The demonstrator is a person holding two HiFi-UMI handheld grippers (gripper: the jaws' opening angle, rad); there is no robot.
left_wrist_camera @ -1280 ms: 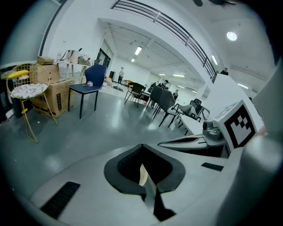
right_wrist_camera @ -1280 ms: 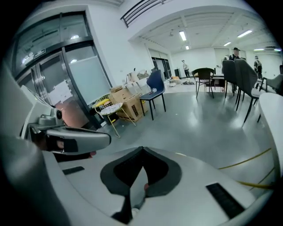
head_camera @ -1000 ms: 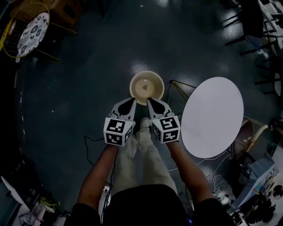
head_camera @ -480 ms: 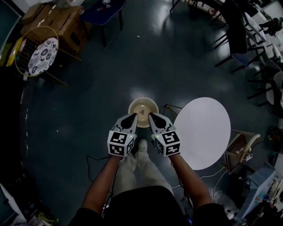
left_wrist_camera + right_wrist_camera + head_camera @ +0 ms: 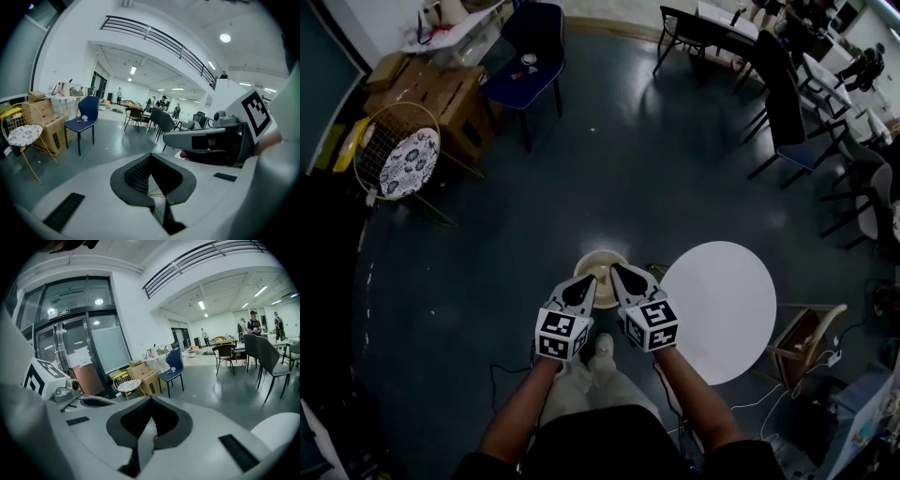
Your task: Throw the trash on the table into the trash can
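**Two closed grippers held over the trash can**

The dark, shiny floor takes up most of the room. The biggest thing on it near the person is a round white table, at the person's right. A row of dark chairs stands well beyond it, along desks. On the far left are stacked cardboard boxes with a blue chair beside them. Nearer in is a yellow wire stool with a patterned cushion. A tan wooden chair is tucked against the table's far side.

The trash can is a pale round basket. It stands upright on the floor just ahead of the person's shoe, close beside the table's left edge. Its mouth faces straight up. From above it is a plain circle, so no side reads as longer. The two gripper tips cover the near half of its opening, and I cannot tell what lies inside.

The left gripper and the right gripper are held side by side, near each other but apart. They slant forward and a little downward. On each, the two fingers meet at the tips, clamped on nothing that I can make out. Behind the right gripper's tips a pale sliver shows in the slit. I cannot tell what it is.
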